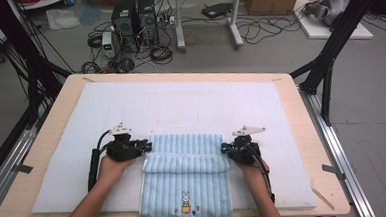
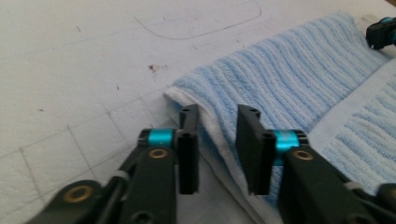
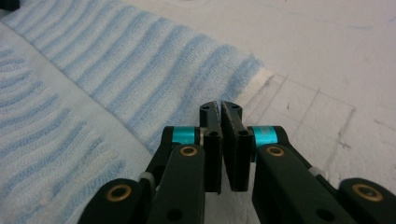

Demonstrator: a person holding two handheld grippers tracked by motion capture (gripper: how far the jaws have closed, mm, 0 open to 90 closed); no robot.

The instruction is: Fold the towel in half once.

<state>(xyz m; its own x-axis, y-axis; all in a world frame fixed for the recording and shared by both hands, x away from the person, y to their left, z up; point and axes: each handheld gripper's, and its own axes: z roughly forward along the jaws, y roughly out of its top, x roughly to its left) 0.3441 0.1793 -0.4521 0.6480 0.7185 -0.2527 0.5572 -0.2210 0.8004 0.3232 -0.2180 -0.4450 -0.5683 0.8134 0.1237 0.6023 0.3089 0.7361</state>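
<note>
Hovering at the left end of the fold, the left claw (image 2: 218,114) has its two black jaws a little apart. In the left gripper view the white-hemmed corner of the light-blue striped towel (image 2: 289,79) lies just past the tips and partly in the gap, and no pad seems to press on it. The right claw (image 3: 220,108) stands at the opposite end with its jaws together. No cloth shows between them, and the towel's hemmed corner lies just ahead of its tips.

In the high view the towel (image 1: 185,189) stretches between the two claws. A doubled-over ridge runs from one to the other, a flat strip lies beyond it, and the long end with the small embroidered rabbit (image 1: 185,198) reaches back toward the person and over the counter's near edge. Under it is a white foam mat (image 1: 181,104) on the wooden counter (image 1: 48,146).

Judging from this, the work in hand is folding the towel, and it sits between grips: the first fold lies made, and neither corner is held. The next move calls for the right claw to open, both to close on the doubled corners, and both hands to carry them evenly so the edges stay square
</note>
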